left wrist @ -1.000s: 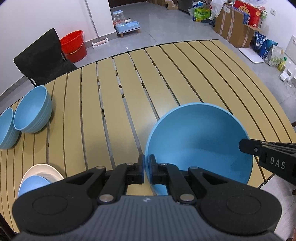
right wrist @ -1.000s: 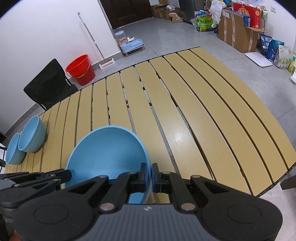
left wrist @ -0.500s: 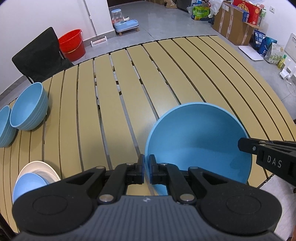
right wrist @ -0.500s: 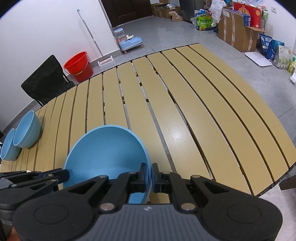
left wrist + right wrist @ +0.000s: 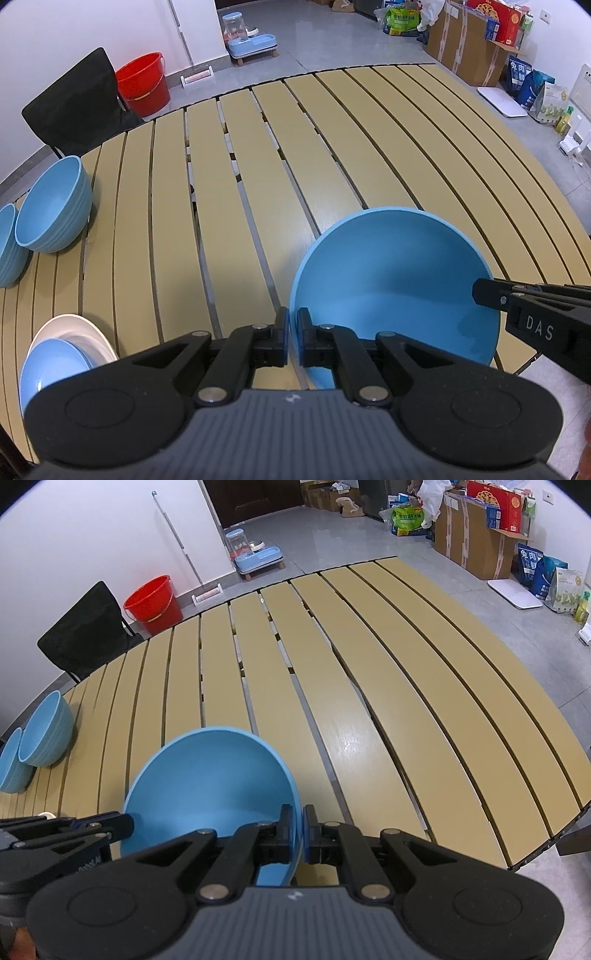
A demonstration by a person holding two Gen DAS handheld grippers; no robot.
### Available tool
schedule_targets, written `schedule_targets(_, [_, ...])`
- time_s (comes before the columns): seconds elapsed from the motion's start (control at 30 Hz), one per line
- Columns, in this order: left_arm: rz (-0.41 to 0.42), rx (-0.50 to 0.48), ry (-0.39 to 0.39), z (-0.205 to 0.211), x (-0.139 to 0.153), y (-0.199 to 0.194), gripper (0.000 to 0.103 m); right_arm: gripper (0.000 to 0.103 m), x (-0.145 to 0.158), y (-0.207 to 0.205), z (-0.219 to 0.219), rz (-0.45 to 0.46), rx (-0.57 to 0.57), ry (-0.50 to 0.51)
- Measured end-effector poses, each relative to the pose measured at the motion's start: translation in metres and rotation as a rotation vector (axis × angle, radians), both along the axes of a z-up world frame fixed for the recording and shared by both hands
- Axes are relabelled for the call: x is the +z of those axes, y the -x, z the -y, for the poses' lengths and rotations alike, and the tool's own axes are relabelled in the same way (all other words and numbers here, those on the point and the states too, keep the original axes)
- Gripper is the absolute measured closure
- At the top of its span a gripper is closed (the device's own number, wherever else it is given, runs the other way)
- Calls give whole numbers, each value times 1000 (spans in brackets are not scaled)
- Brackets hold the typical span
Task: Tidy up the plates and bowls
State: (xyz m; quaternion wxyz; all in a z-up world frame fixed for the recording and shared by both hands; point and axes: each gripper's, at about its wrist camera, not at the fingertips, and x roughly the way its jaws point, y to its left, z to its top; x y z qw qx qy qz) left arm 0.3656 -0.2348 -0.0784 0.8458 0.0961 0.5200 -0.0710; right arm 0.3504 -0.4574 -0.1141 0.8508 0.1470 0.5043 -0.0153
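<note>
Both claws clamp opposite rim edges of a large smooth blue plastic bowl (image 5: pixel 395 280), left gripper (image 5: pixel 291 341) on its left edge, right gripper (image 5: pixel 299 832) on its right, probably sharing the load above the slatted tan table (image 5: pixel 236 192), two ribbed blue bowls (image 5: pixel 51 206) far left.

Both views are bright and evenly lit, with soft indoor light from overhead. A pale glare patch sits on the table (image 5: pixel 354 742) slats right of centre in the right view. Shadows are faint and short beside the bowls (image 5: pixel 51 206) at the left. Focus is sharp throughout. Fisheye distortion bows the slats outward, and the frame corners go dark.
</note>
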Motion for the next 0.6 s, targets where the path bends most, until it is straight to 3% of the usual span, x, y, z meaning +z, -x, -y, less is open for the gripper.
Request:
schedule_targets(0.5, [6, -2, 6, 2, -1, 4, 96, 98, -5, 0, -8, 4, -6, -4])
schedule_targets(0.6, [6, -3, 26, 0, 2, 4, 95, 92, -4, 1, -5, 8, -9, -25])
